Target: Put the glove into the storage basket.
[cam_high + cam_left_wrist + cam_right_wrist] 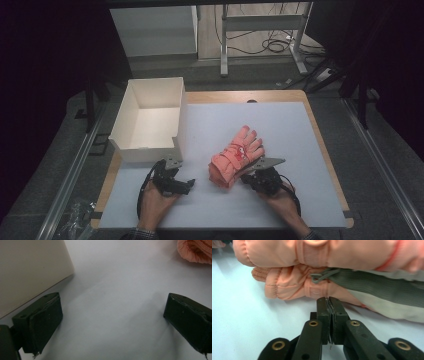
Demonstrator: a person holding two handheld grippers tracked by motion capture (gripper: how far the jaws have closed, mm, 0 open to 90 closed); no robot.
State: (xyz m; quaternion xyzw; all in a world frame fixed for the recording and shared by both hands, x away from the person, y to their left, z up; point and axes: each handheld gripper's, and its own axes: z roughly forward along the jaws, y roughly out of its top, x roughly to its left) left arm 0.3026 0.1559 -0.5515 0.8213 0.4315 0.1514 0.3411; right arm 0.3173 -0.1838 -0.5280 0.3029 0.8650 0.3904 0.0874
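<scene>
The gloves [236,156], a pink pair stacked one on the other, lie on the bench [295,130] directly ahead of the right claw [248,173], its tips touching or nearly touching the lower glove's edge. That claw is clenched, its jaws pressed flat together with nothing between them, so it seems to be nudging or steadying the stack, not grasping it. The left claw [187,184] rests low over bare bench, spread wide and released, holding nothing. The box [131,107] stands just beside its left jaw, open side up, likely the place meant for the gloves. The gloves' cuff lies ahead of this claw, off toward its right jaw, well apart.
</scene>
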